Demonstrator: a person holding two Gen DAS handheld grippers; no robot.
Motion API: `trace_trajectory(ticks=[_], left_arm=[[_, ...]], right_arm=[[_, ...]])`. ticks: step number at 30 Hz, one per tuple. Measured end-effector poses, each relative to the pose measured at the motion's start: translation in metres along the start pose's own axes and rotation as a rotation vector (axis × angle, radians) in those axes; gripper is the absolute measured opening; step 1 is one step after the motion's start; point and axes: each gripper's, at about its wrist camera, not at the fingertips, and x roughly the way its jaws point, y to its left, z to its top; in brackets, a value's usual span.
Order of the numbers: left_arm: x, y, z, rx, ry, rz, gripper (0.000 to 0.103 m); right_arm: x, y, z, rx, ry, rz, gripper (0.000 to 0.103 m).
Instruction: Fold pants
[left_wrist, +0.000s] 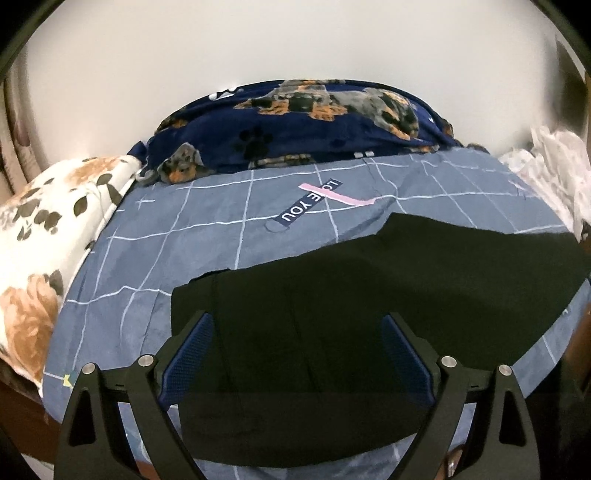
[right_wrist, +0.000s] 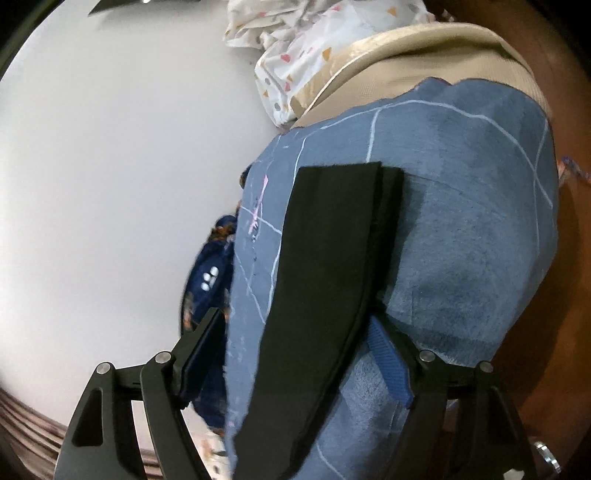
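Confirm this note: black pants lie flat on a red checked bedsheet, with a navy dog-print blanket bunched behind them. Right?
Not quite. The bedsheet is blue with thin white grid lines, not red, as the left wrist view shows. The black pants do lie flat on it, and the navy dog-print blanket is bunched behind them.

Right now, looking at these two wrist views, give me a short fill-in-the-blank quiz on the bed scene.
1. The pants are ____ in colour.
2. They lie on a blue sheet marked with a pale ____ of lines.
3. The words on the sheet's label read "LOVE ____".
4. The dark blue blanket shows pictures of ____.

Missing words: black; grid; YOU; dogs
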Motion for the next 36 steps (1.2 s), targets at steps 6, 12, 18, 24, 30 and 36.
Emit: trace_trajectory(ticks=[6, 12, 18, 24, 30, 36], left_arm=[[0.006, 0.002, -0.001, -0.008, 0.025, 0.008, 0.092], [0.012, -0.003, -0.003, 0.014, 0.052, -0.004, 0.092], [0.011, -0.008, -0.005, 0.042, 0.048, -0.008, 0.092], [0.016, -0.005, -0.005, 0.019, 0.083, -0.024, 0.092], [0.018, -0.002, -0.005, 0.010, 0.087, -0.022, 0.092], [0.020, -0.003, -0.007, 0.018, 0.099, -0.011, 0.092]], right_arm=[[-0.015, -0.007, 0.011, 0.047, -0.046, 0.031, 0.075], [-0.015, -0.003, 0.016, 0.027, -0.029, 0.037, 0.075], [0.009, 0.020, 0.009, -0.139, 0.081, -0.008, 0.074], [0.021, 0.021, 0.017, -0.185, 0.072, -0.179, 0.022], [0.021, 0.009, 0.022, -0.150, 0.086, -0.174, 0.002], [0.018, 0.000, 0.023, -0.104, 0.083, -0.122, 0.002]])
